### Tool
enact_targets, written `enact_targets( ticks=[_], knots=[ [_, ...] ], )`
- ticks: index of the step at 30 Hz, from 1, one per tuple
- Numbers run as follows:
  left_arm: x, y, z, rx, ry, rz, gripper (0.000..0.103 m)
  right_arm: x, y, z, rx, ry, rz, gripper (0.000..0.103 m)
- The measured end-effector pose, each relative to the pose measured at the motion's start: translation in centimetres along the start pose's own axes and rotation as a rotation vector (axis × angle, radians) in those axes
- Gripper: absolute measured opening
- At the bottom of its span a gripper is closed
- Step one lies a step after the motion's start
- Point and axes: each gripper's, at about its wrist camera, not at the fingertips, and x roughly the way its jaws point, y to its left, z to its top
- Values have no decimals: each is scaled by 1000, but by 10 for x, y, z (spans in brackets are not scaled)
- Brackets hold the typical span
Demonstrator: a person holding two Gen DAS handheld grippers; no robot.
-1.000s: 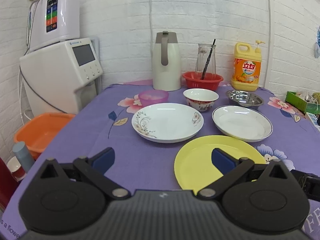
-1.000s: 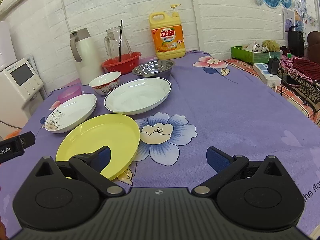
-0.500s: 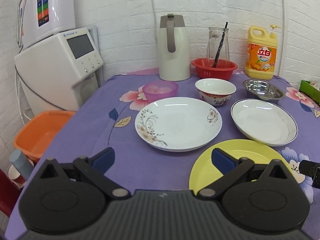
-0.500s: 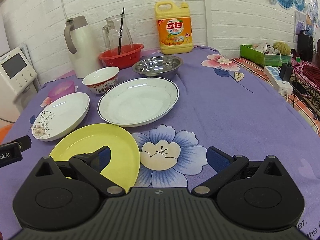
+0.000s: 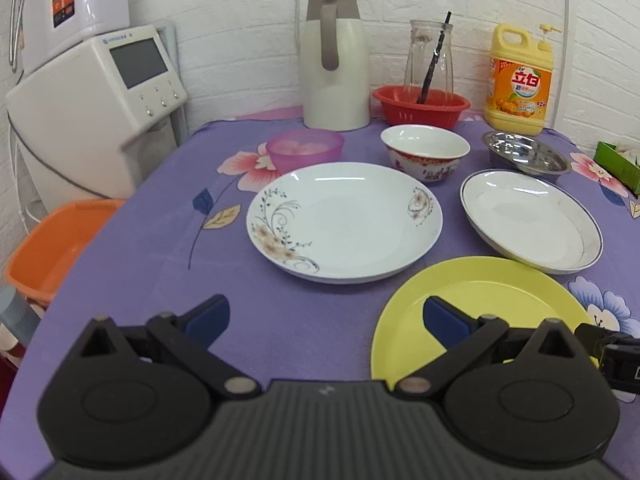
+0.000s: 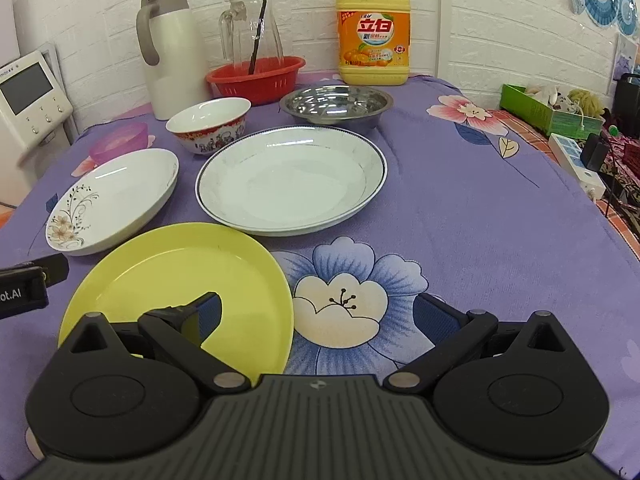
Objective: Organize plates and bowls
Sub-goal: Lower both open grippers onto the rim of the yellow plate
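A yellow plate [image 5: 492, 304] [image 6: 180, 280] lies nearest on the purple cloth. Behind it sit a floral white plate [image 5: 344, 220] [image 6: 114, 196] and a blue-rimmed white plate [image 5: 528, 220] [image 6: 292, 184]. Further back stand a pink bowl [image 5: 306, 148] [image 6: 120, 142], a red-patterned bowl [image 5: 424, 152] [image 6: 208, 124] and a steel bowl [image 5: 524, 154] [image 6: 336, 104]. My left gripper [image 5: 326, 318] is open, low over the cloth, its right finger above the yellow plate's left part. My right gripper [image 6: 320, 314] is open, its left finger over that plate's near edge.
A white thermos jug [image 5: 334, 60], a red basket [image 5: 420, 106] holding a glass pitcher, and a yellow detergent bottle [image 5: 520, 80] line the back wall. A water dispenser [image 5: 92, 108] and orange basin [image 5: 52, 244] stand left of the table. A green box [image 6: 552, 112] and power strip [image 6: 576, 160] lie right.
Both grippers have moved forward toward the dishes, which now look larger and closer. The jaws stay open and nothing on the table has shifted.
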Motion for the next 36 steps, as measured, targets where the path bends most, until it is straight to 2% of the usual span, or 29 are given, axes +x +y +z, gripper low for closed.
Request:
enact_targets(
  ticks=[5, 11, 16, 22, 25, 34, 36],
  knots=[
    [10, 1, -6, -12, 40, -37, 103, 7, 6, -3, -27, 14, -29, 103],
    [20, 1, -13, -21, 73, -33, 103, 19, 18, -9, -70, 40, -31, 103],
    [29, -1, -18, -4, 94, -29, 103, 25, 14, -10, -39, 36, 6, 103],
    [37, 0, -22, -12, 106, -47, 103, 26, 14, -13, -40, -6, 14, 103],
    [37, 0, -24, -14, 100, -63, 103, 24, 13, -23, -43, -76, 12, 103],
    [34, -4, -25, 3, 90, -69, 103, 24, 17, -15, -35, -18, 5, 103],
    [33, -4, -25, 0, 98, -84, 102, 22, 22, -15, -57, -11, 27, 103]
  ],
)
